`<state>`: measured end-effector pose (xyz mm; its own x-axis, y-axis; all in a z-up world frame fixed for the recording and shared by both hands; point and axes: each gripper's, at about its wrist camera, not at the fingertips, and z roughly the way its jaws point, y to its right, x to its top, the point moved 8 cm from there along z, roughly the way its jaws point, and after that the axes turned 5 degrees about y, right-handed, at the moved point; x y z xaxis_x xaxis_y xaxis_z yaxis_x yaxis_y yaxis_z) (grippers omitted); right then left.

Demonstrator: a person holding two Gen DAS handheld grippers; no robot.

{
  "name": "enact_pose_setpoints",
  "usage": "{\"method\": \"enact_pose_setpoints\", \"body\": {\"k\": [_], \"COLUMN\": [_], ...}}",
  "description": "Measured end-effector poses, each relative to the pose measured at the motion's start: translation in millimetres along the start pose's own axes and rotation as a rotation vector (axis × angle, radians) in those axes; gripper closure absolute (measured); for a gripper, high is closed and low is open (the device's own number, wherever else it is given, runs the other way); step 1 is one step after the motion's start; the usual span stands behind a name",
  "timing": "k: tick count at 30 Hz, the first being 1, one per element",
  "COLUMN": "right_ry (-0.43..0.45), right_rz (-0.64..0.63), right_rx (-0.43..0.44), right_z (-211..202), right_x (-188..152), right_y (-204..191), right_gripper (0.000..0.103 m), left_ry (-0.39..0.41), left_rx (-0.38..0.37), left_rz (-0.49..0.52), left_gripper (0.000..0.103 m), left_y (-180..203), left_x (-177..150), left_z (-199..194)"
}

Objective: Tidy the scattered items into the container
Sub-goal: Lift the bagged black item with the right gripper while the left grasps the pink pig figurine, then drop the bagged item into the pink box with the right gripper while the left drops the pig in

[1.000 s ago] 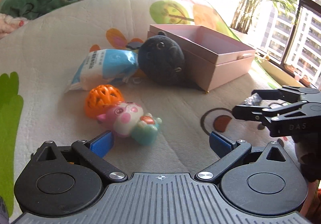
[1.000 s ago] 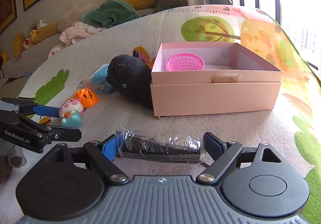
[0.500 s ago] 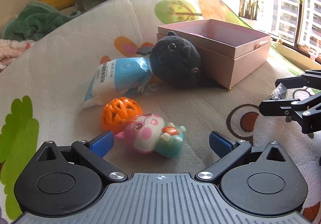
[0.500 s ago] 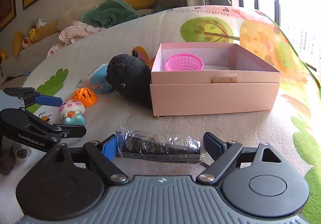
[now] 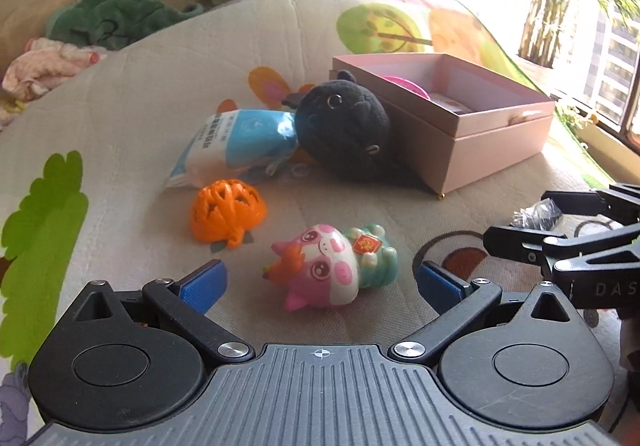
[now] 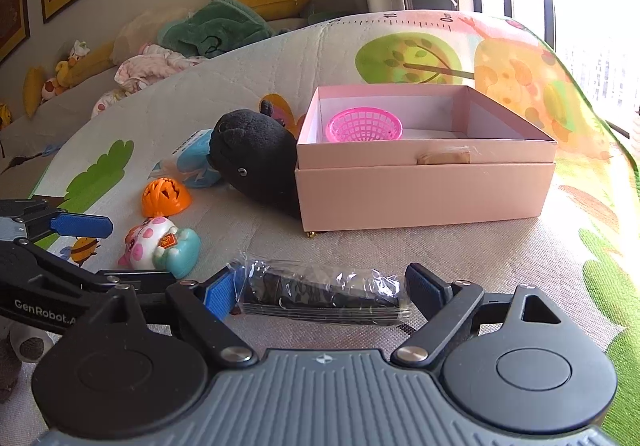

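Two grippers, left gripper wide around pink-and-teal plastic pig toy, right gripper wide around clear-wrapped black packet, open pink cardboard box far right.

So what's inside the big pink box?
Inside the open pink cardboard box sits a small pink plastic mesh basket on a pale floor. The near wall hides the front part of the floor, so anything lying there can't be seen.
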<state>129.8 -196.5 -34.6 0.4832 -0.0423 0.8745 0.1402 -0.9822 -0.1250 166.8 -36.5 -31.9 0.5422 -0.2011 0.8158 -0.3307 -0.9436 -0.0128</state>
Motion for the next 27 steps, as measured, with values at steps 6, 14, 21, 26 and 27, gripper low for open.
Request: {"method": "enact_pose_setpoints", "body": {"k": [6,14,21,26,27], "right_ry": [-0.043,-0.032,-0.041,-0.053,-0.054], "right_rz": [-0.011,-0.096,-0.138,-0.122,-0.122], "right_rx": [-0.012,0.001,-0.024,-0.03,-0.031], "right_z": [-0.5,-6.8,-8.2,-11.6,-12.1], "right_x": [-4.4,-8.7,-9.8,-13.3,-14.1], "right_y": [7.6,-1.0,-4.1,-3.2,-3.5], "right_gripper": [0.016,0.014,0.012,0.009,0.009], "left_ry": [0.024,0.006,0.016,0.04,0.045], "left_rx": [0.066,0.074,0.067,0.069,0.07], "left_rz": [-0.051,0.003,0.011,0.009,0.003], "left_gripper": [0.0,0.0,0.024,0.026,0.026], "left_y": [1.3,11.5,13.4,9.2,7.2], "left_x": [9.1,-2.5,-3.7,-3.0,-2.8], "left_z": [9.1,17.6,17.3,4.1,0.5]}}
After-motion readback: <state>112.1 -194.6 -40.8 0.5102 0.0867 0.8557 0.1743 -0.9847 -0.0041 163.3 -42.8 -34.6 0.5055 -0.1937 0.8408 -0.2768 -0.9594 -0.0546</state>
